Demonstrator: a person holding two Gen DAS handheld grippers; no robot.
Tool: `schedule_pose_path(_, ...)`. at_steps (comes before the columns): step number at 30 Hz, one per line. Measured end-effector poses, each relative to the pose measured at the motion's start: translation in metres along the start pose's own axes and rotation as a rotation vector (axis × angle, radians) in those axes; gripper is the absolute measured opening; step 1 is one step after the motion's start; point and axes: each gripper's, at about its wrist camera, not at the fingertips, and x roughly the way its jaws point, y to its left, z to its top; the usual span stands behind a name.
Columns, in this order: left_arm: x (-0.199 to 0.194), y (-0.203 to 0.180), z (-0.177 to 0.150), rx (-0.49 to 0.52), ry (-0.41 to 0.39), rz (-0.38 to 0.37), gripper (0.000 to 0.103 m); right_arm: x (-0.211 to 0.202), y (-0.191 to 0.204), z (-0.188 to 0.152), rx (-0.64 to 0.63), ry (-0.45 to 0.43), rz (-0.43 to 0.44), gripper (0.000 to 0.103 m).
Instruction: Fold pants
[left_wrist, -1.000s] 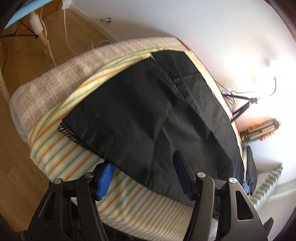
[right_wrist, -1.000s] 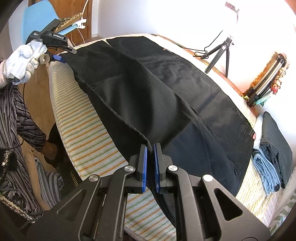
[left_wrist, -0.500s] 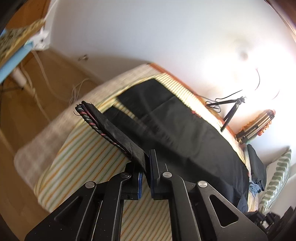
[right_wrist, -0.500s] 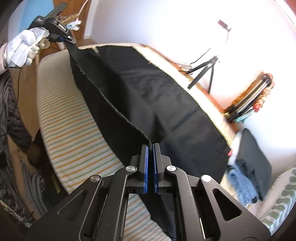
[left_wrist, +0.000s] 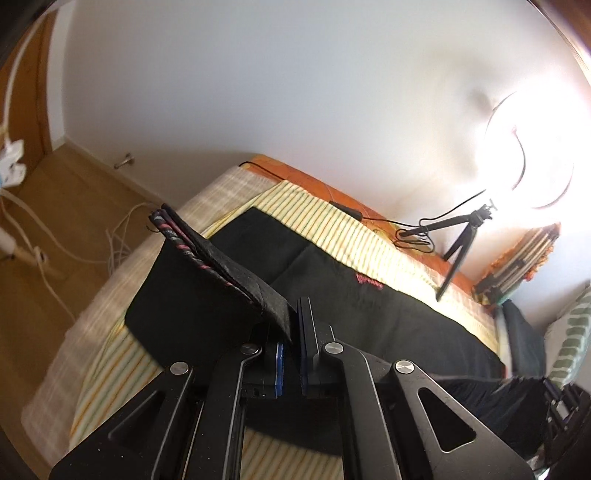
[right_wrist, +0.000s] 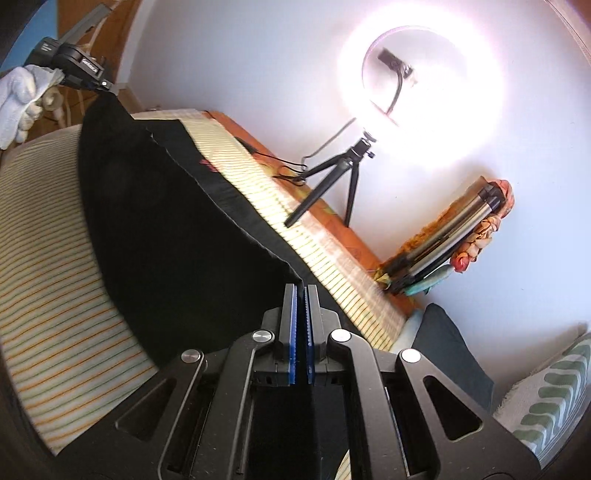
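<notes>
Both hand-held grippers clamp the black pants (left_wrist: 388, 314) w/ jaws pinched tight on the fabric edge, left hand-held gripper (left_wrist: 291, 332) lifting the hem end, right hand-held gripper (right_wrist: 300, 317) lifting the other end (rest of the cloth lies on the striped bed (right_wrist: 44, 258)), ring light (right_wrist: 424, 92) behind.

A lit ring light (right_wrist: 424, 74) on a black tripod (right_wrist: 332, 177) stands behind the striped bed (right_wrist: 48, 258).

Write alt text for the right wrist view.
The right claw is shut on a lifted edge of black pants above a striped bed; far left, the left claw holds the other end up.
</notes>
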Motion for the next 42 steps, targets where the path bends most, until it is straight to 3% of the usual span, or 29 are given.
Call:
schedule_pose_path(18,0.122,-0.035,0.042,0.121,0.086,0.123,0.005,0.162,-0.025,0.018,-0.025,0.169,-0.011,0.004)
schedule_pose_path(22,0.136,-0.033,0.052,0.123,0.119,0.13,0.018,0.187,-0.025,0.014,-0.01,0.216,0.009,0.004)
schedule_pose_path(27,0.131,-0.025,0.067,0.122,0.101,0.16,0.037,0.206,-0.024,0.008,-0.004,0.255,0.011,0.004)
schedule_pose_path(34,0.078,0.021,0.084,0.081,0.037,0.176,0.04,0.225,-0.031,0.005,0.037,0.286,-0.013,0.004)
schedule_pose_path(38,0.059,0.062,0.069,0.019,0.059,0.178,0.04,0.229,-0.04,0.003,0.075,0.288,0.004,0.004)
schedule_pose_path(42,0.052,0.088,0.043,0.01,0.108,0.186,0.04,0.203,-0.051,0.004,0.165,0.232,0.017,0.004)
